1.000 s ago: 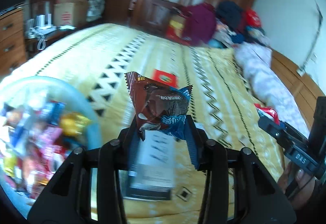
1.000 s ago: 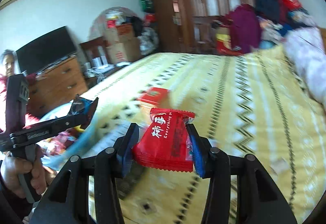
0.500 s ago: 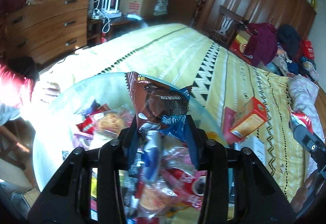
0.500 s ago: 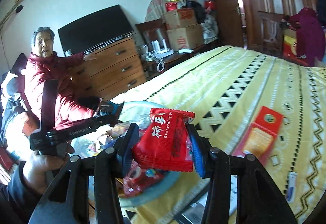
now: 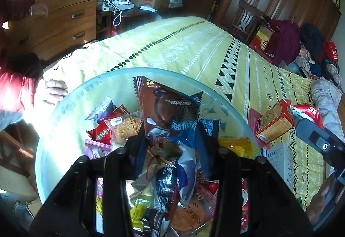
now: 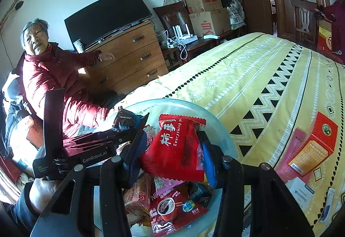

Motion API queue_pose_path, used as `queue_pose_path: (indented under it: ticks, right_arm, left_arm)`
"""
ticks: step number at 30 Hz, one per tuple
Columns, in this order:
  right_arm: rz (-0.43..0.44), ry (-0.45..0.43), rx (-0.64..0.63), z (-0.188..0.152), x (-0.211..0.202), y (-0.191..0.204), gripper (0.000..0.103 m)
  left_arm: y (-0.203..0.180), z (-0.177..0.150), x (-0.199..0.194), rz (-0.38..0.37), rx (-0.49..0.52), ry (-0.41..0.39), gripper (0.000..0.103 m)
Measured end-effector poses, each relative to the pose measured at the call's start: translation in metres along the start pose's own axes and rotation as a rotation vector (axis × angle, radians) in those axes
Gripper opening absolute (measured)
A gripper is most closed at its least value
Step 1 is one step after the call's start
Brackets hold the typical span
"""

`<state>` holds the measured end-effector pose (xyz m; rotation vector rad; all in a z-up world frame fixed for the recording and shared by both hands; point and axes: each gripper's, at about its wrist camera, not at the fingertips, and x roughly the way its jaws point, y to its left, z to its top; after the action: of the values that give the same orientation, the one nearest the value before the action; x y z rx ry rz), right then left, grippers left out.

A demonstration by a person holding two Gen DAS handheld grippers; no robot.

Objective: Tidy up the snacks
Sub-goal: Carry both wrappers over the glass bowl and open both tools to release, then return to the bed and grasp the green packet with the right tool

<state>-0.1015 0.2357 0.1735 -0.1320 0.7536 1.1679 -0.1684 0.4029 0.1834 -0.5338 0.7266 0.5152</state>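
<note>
Both grippers have swung across the yellow bedspread (image 6: 248, 77) since the earlier frames and now hang over the clear bowl (image 5: 71, 94), which sits at the bed's edge already heaped with wrapped snacks. A seated person in a red jacket (image 6: 49, 77) is just beyond it. By the look of the pile, most of the sorting is done. Left out on the bedspread are an orange box (image 5: 273, 122) and a white box (image 6: 303, 194), well apart from the bowl. The left gripper (image 5: 172, 135) is clamped on a brown and blue packet (image 5: 170, 109) above the bowl; the right gripper (image 6: 172, 150) is clamped on a red packet (image 6: 176, 146), also over it. Neither packet has been dropped in yet
</note>
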Motion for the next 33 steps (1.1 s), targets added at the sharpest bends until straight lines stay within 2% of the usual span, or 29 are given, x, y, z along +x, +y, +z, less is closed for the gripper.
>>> queue_pose_path:
  ticks: [13, 16, 17, 19, 24, 28, 29, 30, 33]
  right_arm:
    - [0.007, 0.017, 0.015, -0.001, 0.011, -0.001, 0.052]
    - [0.008, 0.028, 0.024, -0.002, 0.016, -0.003, 0.055]
    - [0.003, 0.029, 0.025, -0.002, 0.016, -0.003, 0.056]
    - [-0.006, 0.024, 0.026, -0.004, 0.014, -0.003, 0.065]
    - [-0.017, -0.018, 0.044, -0.013, -0.017, -0.006, 0.069]
    - [-0.058, -0.078, 0.059, -0.052, -0.076, -0.013, 0.074]
    - [-0.085, -0.090, 0.064, -0.069, -0.094, -0.018, 0.082]
    - [-0.118, -0.098, 0.075, -0.090, -0.112, -0.023, 0.085]
    - [-0.239, -0.075, 0.164, -0.166, -0.161, -0.049, 0.085]
  left_arm:
    - [0.003, -0.001, 0.005, 0.005, 0.008, 0.022, 0.043]
    - [0.005, -0.003, 0.007, 0.017, 0.004, 0.027, 0.045]
    - [0.004, -0.003, 0.008, 0.025, 0.003, 0.029, 0.048]
    - [0.004, -0.004, 0.010, 0.035, 0.001, 0.040, 0.069]
    - [-0.002, -0.007, 0.009, 0.059, 0.020, 0.034, 0.082]
    - [-0.015, -0.008, -0.004, 0.026, 0.030, -0.013, 0.082]
    - [-0.024, -0.010, -0.011, 0.005, 0.046, -0.035, 0.082]
    - [-0.035, -0.011, -0.017, -0.013, 0.068, -0.051, 0.082]
    - [-0.078, -0.020, -0.035, -0.099, 0.154, -0.092, 0.082]
